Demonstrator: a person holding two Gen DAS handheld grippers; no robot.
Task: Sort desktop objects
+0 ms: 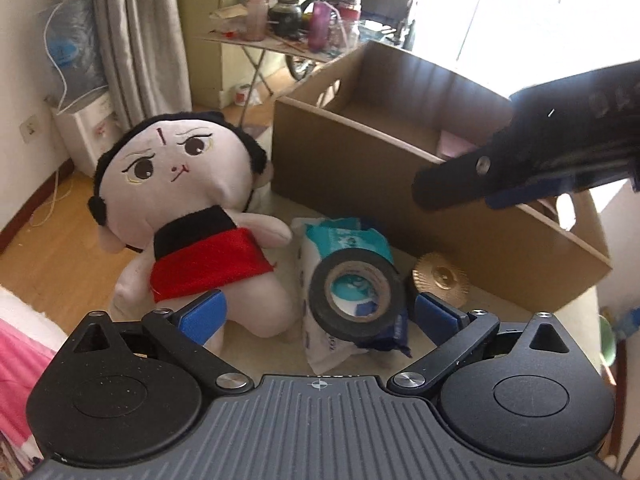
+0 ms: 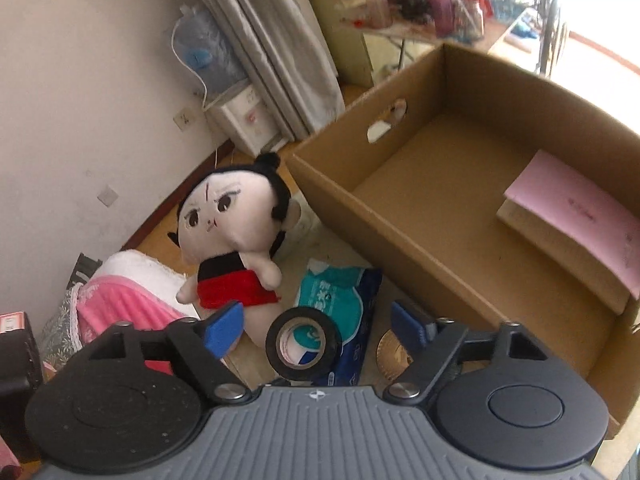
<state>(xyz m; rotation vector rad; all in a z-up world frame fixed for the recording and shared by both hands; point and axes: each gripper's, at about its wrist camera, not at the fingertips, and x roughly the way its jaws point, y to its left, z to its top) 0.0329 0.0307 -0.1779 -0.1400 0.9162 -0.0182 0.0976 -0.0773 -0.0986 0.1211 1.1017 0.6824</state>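
Now, left tongs [image 1: 318,312]: 2 blue pads spread wide, nothing pinched; they tip down at the table.
Right tongs [image 2: 318,326]: jaws apart and holding nothing; they also tip down, and reach in over the box edge in the left view.
Tape roll [image 1: 357,294]: black, stands on its edge, hole facing the cameras, leaning on the tissue pack. It sits between the pads of both tongs, not touched.
Tissue pack [image 1: 344,240]: blue and teal, long side runs away from the cameras, just behind the tape.
Gold lid [image 1: 440,278]: round, just right of the tape, by the box wall.
Doll [image 1: 192,208]: sits up, left of the pack.
Box [image 2: 400,236]: brown, open top, 1 pink book [image 2: 580,212] inside.
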